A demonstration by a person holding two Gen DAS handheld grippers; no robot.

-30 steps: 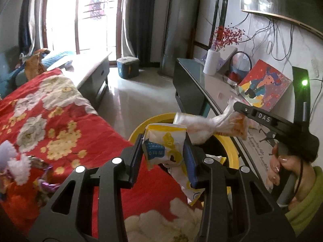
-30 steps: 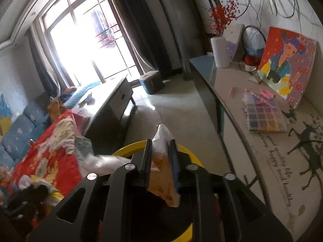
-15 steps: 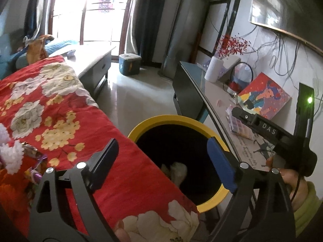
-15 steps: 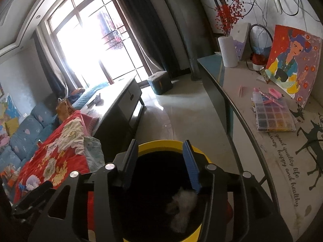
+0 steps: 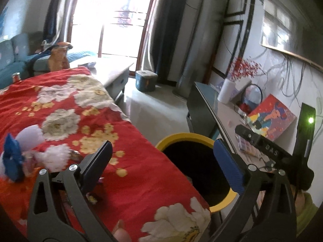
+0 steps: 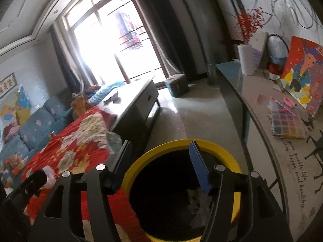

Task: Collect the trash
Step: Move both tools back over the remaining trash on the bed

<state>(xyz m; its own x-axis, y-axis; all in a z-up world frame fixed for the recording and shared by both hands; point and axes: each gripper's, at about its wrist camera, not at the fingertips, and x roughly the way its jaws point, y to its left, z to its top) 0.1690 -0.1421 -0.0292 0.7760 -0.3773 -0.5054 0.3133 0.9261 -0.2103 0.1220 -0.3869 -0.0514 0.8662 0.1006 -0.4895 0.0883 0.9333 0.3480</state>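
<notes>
A yellow-rimmed bin [image 5: 182, 136] with a black inside stands between the red floral cloth and the side table; it also shows in the right wrist view [image 6: 181, 142]. Crumpled trash [image 6: 198, 203] lies inside it. My left gripper [image 5: 163, 161] is open and empty, above the cloth's edge and the bin. My right gripper [image 6: 160, 166] is open and empty, right over the bin's mouth. More scraps, white, blue and purple [image 5: 30, 155], lie on the cloth at the left.
The red floral cloth [image 5: 80, 121] covers the surface at left. A long side table [image 6: 282, 133] at right carries a bead box [image 6: 286, 123], a painting [image 6: 302, 72] and a white vase [image 6: 246, 59]. A grey TV cabinet [image 6: 137, 100] and blue sofa [image 6: 30, 125] stand behind.
Both grippers let go of their wrappers over the bin and opened. The left gripper has since swung left and up, away from the bin towards the cloth.
</notes>
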